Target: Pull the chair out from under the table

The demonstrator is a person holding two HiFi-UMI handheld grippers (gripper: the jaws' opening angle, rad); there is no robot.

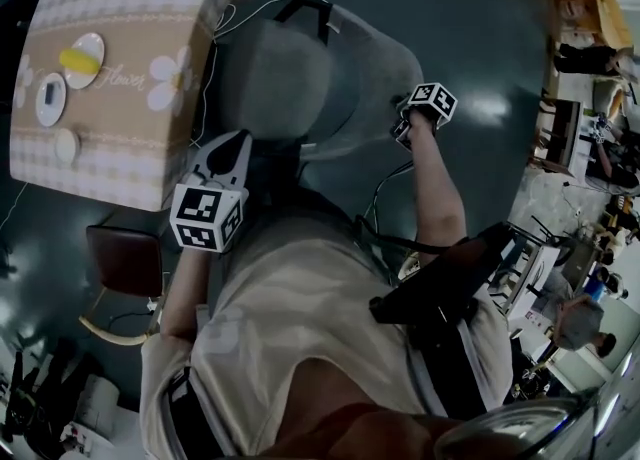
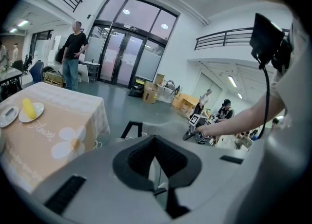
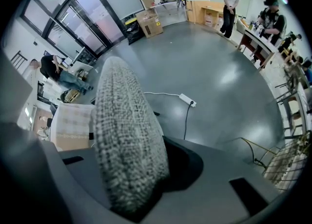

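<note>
Your body is hiding the seat of the chair (image 1: 290,78), which is standing just beside the table (image 1: 110,8). Your right gripper (image 1: 403,128) is pinching its grey woven backrest, and your left gripper (image 1: 235,148) is pressing its jaws together, empty.

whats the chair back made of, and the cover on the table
Chair back: coarse woven grey fabric, matte, likely upholstery over padding; the weave shows. Table cover: seems printed cloth, beige with check border and daisies; it drapes over the edges.
</note>
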